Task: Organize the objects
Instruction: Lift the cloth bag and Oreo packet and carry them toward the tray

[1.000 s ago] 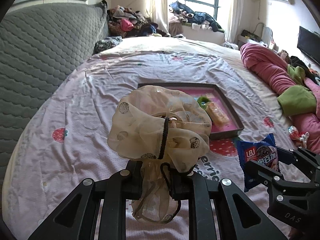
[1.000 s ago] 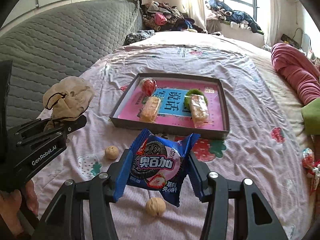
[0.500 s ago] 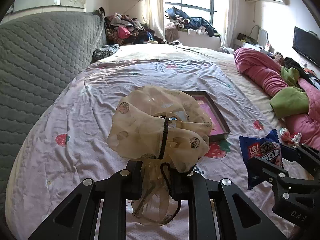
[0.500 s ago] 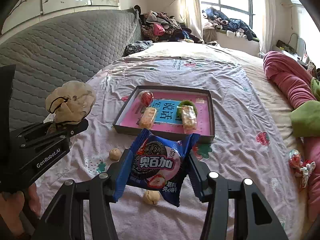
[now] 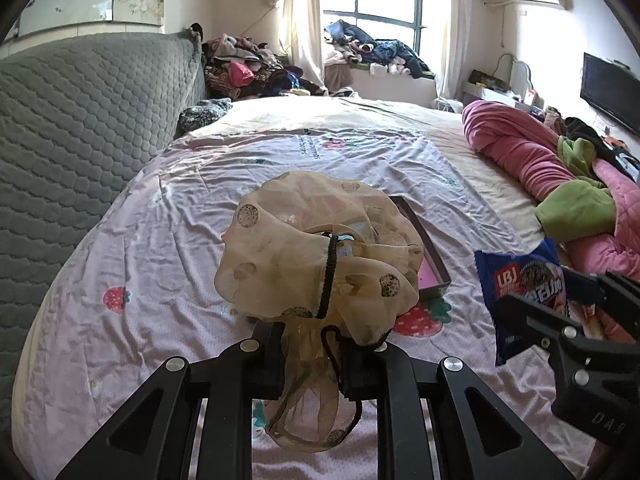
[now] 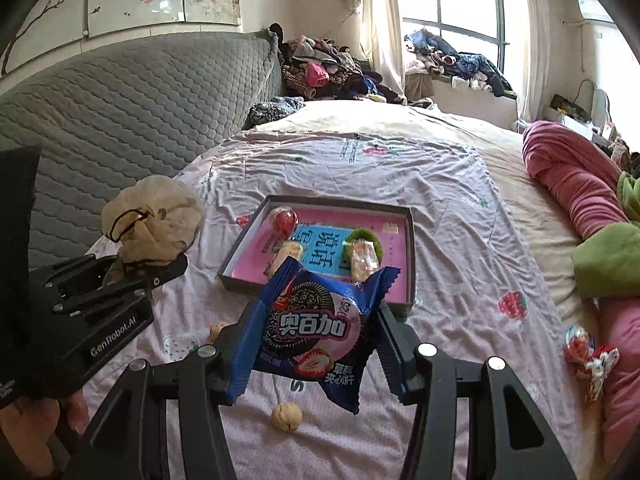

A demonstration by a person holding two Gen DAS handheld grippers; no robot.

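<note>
Now, bed (image 6: 460, 200): the tray is laid on it.
Tray (image 6: 411, 264): seen just beyond the cookie pack, far from the hair tie.
Cookie pack (image 6: 312, 328): clamped by the right gripper (image 6: 316, 344), nearer the tray.
Hair tie (image 5: 316, 256): pinched tight by the left gripper (image 5: 312, 356), held left of the tray.

Pretty clearly someone's lived-in bedroom: I'm over a bed (image 6: 460, 184) with a strawberry-print sheet, quilted grey headboard (image 6: 132, 92), clothes heaped by the window (image 5: 384, 12), TV (image 5: 610, 92) on the wall.

Beige, dark-dotted gauze pouch (image 5: 316, 256); blue cookie packet (image 6: 312, 330), lower centre; pink-lined tray (image 6: 400, 258); strawberry-printed lilac bedsheet (image 5: 160, 272); grey quilted headboard (image 5: 80, 120).
</note>
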